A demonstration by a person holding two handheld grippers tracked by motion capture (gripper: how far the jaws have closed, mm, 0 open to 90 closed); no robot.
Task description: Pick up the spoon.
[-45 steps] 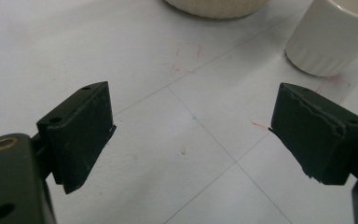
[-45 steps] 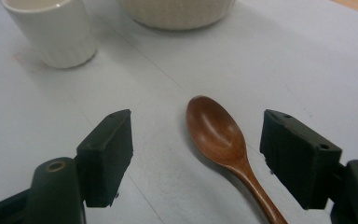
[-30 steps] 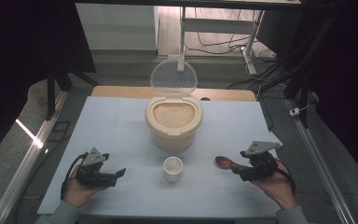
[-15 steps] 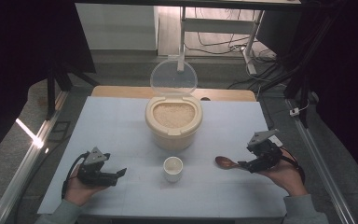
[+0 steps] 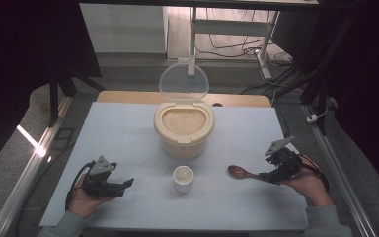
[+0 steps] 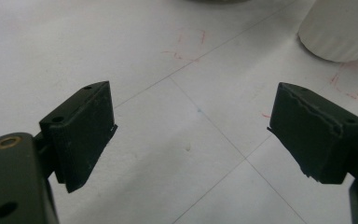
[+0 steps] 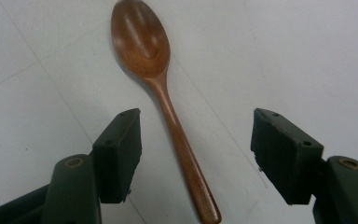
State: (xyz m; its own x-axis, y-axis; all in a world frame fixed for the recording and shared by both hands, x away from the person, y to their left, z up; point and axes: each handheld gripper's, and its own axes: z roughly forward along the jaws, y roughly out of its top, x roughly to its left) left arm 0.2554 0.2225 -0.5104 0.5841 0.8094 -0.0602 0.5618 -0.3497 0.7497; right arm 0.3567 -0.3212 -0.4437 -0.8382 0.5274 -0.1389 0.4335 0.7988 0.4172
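High view: a pale table (image 5: 128, 128) carries a cream rice container (image 5: 183, 129) at centre, its clear lid (image 5: 183, 83) standing open at the back and rice showing inside. A small white cup (image 5: 183, 177) stands in front of it, apart from it. A wooden spoon (image 5: 242, 172) lies flat to the right of the cup, bowl toward the cup, handle running right toward the right gripper (image 5: 269, 176). The left gripper (image 5: 127, 184) rests low at the front left, pointing toward the cup, well apart from the spoon. The right hand is plainly the nearer to the spoon. Bare table lies all round the spoon; the table's right edge is close behind the right hand.

Left gripper view: the left gripper (image 6: 191, 135) has its jaws wide apart with nothing between them but bare table. The base of the cup (image 6: 340, 32) shows at upper right, clear of the jaws.

Right gripper view: the right gripper (image 7: 196, 154) stands wide open and holds nothing. The spoon (image 7: 165, 102) runs lengthways between the jaws, bowl away from the gripper, handle end toward it, slightly slanted. Neither jaw touches the handle. Judgement: the jaws straddle the handle across its long axis, so closing there would likely take it
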